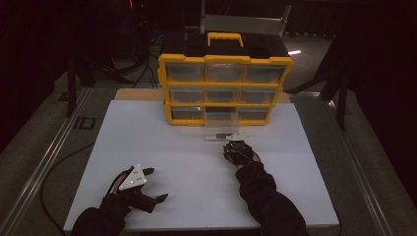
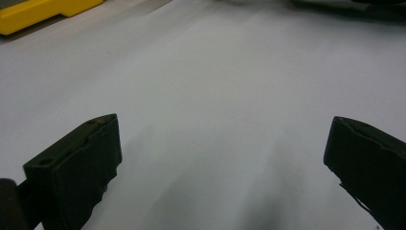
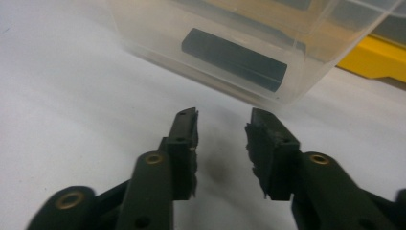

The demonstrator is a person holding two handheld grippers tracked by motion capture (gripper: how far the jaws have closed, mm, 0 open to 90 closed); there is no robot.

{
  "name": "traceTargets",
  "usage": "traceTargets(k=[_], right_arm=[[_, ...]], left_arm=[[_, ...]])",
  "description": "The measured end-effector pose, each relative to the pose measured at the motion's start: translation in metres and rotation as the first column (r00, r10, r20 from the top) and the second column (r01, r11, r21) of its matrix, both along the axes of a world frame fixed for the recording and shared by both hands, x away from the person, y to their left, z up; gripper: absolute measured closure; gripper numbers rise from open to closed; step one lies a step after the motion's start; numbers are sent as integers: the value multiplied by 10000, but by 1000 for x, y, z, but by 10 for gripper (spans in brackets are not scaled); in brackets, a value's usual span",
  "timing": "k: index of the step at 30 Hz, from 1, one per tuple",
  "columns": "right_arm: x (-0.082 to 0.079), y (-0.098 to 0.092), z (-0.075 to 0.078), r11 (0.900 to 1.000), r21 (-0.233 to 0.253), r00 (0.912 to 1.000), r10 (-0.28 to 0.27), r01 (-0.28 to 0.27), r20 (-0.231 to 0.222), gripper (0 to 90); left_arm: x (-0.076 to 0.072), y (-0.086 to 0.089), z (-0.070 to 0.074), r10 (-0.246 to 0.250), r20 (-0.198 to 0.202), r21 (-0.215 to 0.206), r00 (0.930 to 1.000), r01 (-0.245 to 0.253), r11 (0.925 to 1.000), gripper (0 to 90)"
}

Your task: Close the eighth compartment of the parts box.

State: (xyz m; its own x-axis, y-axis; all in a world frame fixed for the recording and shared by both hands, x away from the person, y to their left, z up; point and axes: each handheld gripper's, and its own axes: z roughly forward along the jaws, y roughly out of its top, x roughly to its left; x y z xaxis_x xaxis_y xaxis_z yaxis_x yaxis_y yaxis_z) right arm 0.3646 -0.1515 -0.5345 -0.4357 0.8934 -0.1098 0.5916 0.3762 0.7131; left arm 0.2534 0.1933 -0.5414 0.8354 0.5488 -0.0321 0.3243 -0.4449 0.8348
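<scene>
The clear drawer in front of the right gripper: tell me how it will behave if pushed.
The clear drawer looks thin-walled and nearly empty, holding one dark block, so it is probably light. Its flat bottom on the smooth white board suggests sliding rather than tipping. The loose block may shift inside. The right gripper has its jaws slightly apart, just short of it.

The high view is dim and grainy: only the white rectangular table sheet (image 1: 196, 162) and the yellow plastic drawer cabinet (image 1: 225, 88) catch light, while everything around that cabinet sinks into near-black. In the right gripper view, soft overhead light leaves a faint dark shadow smudge below the clear plastic drawer (image 3: 249, 43). The left gripper view is soft, its near edges blurred.
</scene>
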Motion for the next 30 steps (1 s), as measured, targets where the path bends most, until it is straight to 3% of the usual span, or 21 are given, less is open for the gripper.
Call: traceTargets(k=[9, 25, 30], right_arm=[[0, -3, 1, 9997, 202, 9999, 119, -119, 6, 841], [-1, -1, 6, 9988, -276, 9990, 416, -412, 143, 900], [0, -1, 11, 9989, -156, 9988, 435, -432, 219, 900]], left_arm=[[0, 0, 0, 18, -12, -40, 10000, -18, 10000, 0], [0, 0, 0, 22, -23, -38, 10000, -22, 10000, 0], [0, 0, 0, 15, -20, -33, 10000, -15, 10000, 0]])
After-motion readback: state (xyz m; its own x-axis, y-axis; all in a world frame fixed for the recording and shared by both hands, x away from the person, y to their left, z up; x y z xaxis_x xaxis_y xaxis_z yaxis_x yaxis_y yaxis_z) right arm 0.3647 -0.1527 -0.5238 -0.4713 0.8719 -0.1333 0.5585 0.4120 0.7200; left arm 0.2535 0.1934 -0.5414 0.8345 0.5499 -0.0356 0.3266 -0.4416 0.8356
